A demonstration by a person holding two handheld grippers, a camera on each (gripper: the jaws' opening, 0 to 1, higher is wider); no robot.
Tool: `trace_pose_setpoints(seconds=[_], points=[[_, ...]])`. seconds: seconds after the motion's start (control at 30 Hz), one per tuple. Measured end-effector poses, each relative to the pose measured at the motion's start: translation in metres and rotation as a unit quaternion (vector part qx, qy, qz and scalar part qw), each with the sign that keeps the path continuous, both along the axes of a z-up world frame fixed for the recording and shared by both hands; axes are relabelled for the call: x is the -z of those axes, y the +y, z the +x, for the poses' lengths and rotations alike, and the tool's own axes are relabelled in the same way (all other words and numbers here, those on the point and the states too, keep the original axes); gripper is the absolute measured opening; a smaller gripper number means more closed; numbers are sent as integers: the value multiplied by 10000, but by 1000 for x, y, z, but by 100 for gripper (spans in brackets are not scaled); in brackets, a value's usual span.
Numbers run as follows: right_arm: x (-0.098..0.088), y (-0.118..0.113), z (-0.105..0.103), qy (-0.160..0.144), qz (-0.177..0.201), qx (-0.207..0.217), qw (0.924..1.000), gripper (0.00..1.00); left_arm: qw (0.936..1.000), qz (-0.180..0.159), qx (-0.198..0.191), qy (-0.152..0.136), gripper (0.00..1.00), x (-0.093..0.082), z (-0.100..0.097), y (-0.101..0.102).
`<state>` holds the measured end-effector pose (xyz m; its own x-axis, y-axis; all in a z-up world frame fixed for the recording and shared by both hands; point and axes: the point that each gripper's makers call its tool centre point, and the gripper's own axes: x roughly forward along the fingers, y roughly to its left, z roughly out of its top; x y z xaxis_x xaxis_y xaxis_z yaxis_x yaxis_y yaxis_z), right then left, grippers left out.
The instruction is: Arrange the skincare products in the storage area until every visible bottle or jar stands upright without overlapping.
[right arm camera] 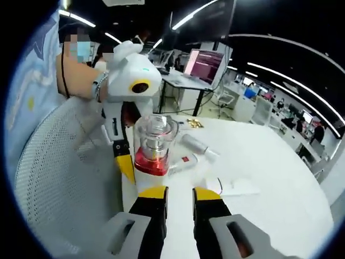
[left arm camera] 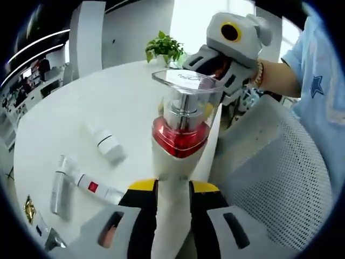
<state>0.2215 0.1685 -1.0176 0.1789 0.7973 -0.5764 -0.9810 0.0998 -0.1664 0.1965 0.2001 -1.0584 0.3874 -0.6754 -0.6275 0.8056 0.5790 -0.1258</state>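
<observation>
Pump bottle (left arm camera: 180, 135), white-bodied with a red collar and clear cap, is the reference item. It sits clamped between the jaws of the left gripper (left arm camera: 173, 189), its long axis running straight out along those jaws, cap end away from the camera. In the right gripper view the same bottle (right arm camera: 153, 151) stands upright at the near edge of the white table (right arm camera: 269, 162), with the left gripper (right arm camera: 123, 156) pressed against its left flank.

The right gripper (right arm camera: 178, 197) lies just short of the bottle's base; its jaws stand a narrow gap apart and hold nothing. In the left gripper view it appears beyond the bottle's cap (left arm camera: 215, 70).

Judgement: the left gripper is the nearer and already has control, so setting the bottle upright on the table turns on keeping that axis vertical.

Beyond the bottle toward the table's middle lie unsorted items on their sides: a small white jar (left arm camera: 108, 144), a silver tube (left arm camera: 58, 186) and a white tube with a red label (left arm camera: 94, 188). No tray or container is visible. A potted plant (left arm camera: 164, 47) stands at the far table edge.
</observation>
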Motion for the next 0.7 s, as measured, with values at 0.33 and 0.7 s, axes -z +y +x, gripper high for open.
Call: trace_pose_setpoints(seconds=[0.33, 0.7], points=[[10, 7, -30, 661, 123, -108, 9977, 26, 9998, 56, 179, 56, 8, 3, -6, -8], [11, 12, -24, 573, 320, 330, 9973, 23, 9998, 34, 165, -102, 16, 1, -3, -11]])
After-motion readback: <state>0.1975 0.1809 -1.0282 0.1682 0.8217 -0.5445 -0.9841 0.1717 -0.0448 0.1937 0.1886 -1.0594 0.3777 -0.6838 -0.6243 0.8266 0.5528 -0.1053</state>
